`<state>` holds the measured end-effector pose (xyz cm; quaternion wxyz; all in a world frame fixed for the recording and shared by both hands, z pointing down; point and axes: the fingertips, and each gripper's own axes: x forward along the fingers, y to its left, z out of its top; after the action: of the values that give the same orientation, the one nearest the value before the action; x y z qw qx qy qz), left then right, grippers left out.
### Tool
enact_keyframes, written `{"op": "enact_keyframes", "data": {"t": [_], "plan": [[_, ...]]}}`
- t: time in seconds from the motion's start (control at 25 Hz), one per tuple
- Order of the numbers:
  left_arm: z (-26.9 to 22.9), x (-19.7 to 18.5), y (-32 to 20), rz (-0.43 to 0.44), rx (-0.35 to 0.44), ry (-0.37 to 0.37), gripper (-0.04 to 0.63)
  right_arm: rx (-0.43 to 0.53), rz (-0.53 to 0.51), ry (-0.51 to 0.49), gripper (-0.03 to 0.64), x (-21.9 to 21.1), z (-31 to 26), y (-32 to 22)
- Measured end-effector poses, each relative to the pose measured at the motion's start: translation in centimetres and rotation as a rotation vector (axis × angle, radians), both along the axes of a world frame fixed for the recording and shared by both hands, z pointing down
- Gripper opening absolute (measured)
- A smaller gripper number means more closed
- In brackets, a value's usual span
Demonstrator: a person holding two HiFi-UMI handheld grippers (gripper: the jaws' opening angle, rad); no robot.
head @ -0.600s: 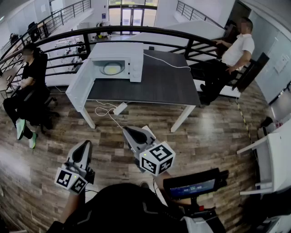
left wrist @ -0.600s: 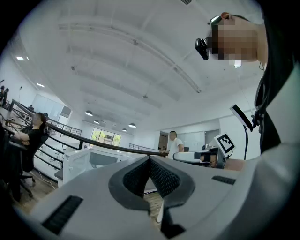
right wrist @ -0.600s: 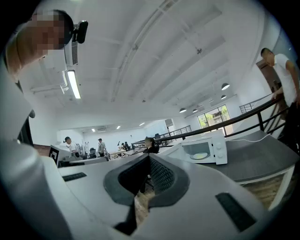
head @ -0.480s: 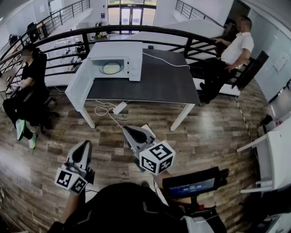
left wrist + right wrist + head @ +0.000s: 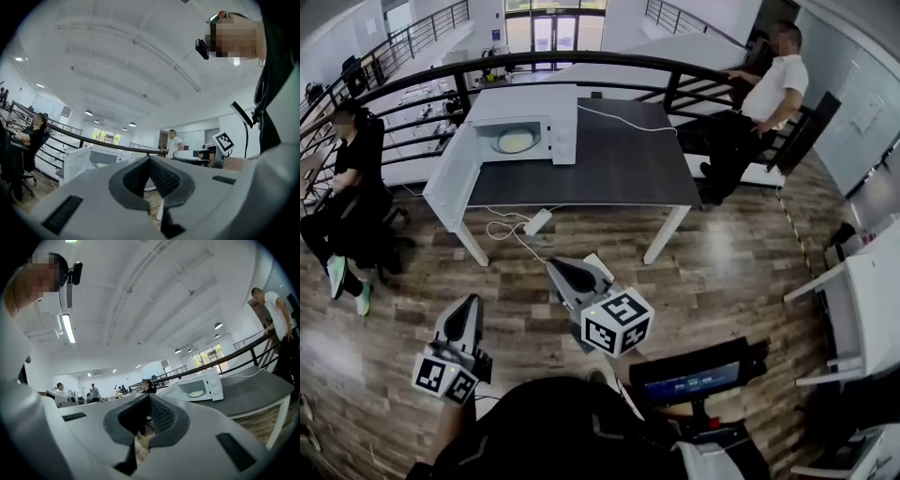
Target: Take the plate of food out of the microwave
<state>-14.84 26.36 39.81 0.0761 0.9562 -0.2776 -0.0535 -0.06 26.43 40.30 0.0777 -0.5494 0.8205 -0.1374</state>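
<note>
The white microwave stands on the far left of a dark table, with its door swung open to the left. Inside it lies the plate of food, pale yellow, which also shows in the right gripper view as the plate in the microwave. Both grippers hang over the wooden floor, well short of the table. My left gripper is shut and empty; its jaws meet at the tips. My right gripper is shut too, with nothing between its jaws.
A black railing runs behind the table. One person sits at the left; another stands at the railing on the right. A power strip with cable lies under the table. A white table stands at the right.
The table and microwave sit slightly higher and further left in the head view. Both grippers keep their places and stay shut.
</note>
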Motion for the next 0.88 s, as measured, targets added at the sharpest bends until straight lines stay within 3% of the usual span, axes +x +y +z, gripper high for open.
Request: {"op": "enact_keyframes", "data": {"t": [0.36,0.88], "plan": [[-0.2,-0.7,0.0,-0.014,-0.014,0.020,0.005,-0.019,-0.003,0.009,-0.002,-0.8,0.8,0.3],[-0.4,-2.4,-0.6,0.032,0.000,0.029,0.005,-0.007,0.022,0.046,-0.003,-2.7,0.3,0.2]]}}
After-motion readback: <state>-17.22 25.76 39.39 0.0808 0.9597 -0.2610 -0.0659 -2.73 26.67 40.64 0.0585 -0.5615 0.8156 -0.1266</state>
